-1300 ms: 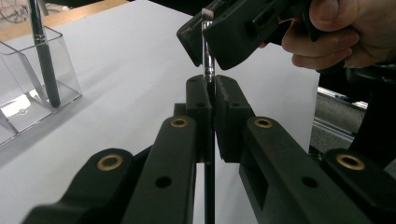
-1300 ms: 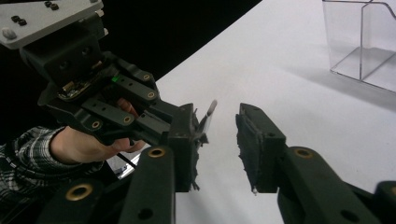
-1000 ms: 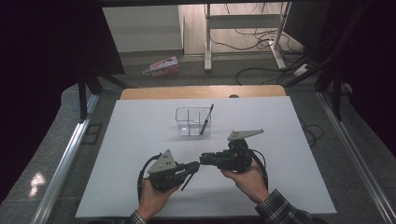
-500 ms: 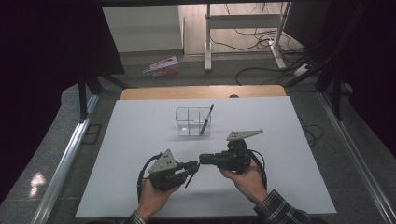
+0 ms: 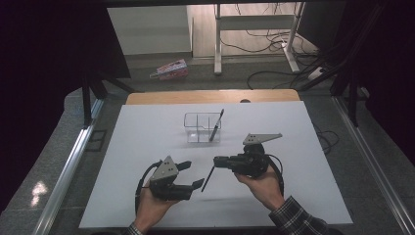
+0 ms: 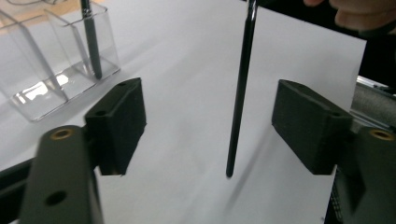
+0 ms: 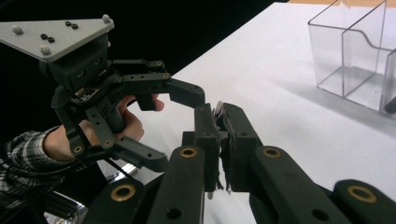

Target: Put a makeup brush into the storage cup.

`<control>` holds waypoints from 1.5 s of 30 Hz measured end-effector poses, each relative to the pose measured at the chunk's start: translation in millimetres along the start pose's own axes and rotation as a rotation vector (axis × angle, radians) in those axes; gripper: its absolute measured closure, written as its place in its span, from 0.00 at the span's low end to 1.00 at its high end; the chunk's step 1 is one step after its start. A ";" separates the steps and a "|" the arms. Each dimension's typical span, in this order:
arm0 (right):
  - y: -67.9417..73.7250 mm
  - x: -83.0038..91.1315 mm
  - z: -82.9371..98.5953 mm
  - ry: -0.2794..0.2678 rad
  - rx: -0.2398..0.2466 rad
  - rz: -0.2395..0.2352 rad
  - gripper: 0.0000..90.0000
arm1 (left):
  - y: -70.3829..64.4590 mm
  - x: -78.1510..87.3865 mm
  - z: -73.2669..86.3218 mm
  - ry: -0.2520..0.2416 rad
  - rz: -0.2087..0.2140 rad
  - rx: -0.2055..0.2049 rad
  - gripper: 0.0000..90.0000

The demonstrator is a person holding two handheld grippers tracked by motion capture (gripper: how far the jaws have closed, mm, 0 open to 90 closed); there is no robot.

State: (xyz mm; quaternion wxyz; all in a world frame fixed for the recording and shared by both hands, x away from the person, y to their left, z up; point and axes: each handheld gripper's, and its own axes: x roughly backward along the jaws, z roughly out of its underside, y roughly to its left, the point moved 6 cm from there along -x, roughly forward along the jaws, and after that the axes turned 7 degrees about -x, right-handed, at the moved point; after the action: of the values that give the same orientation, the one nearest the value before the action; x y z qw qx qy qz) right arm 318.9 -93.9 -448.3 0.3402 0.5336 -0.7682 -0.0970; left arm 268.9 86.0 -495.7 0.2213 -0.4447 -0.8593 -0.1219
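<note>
The right gripper (image 5: 219,161) is pinching a pen (image 5: 208,178) hanging toward seven o'clock, seemingly offering it to the wide-open, empty left gripper (image 5: 194,175).

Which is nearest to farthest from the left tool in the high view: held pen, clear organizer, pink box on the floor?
1. Held pen: just right of the left tool, gripped by the right tool.
2. Clear organizer: mid-table, beyond it.
3. Pink box: on the floor past the table's far edge.

It looks like a lab: dark curtains stand around the white table (image 5: 147,147), and cables (image 5: 274,73) lie behind it.
</note>
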 end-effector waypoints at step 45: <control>-24.1 23.6 -31.6 -0.054 0.058 0.090 0.94 | 11.4 33.3 44.2 0.126 -0.084 0.051 0.02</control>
State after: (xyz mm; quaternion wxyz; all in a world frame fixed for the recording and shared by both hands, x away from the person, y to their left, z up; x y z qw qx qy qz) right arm 352.2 -118.0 -427.1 0.3078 0.5052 -0.8029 -0.0736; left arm 249.3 134.2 -517.9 0.2808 -0.3939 -0.8644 -0.1372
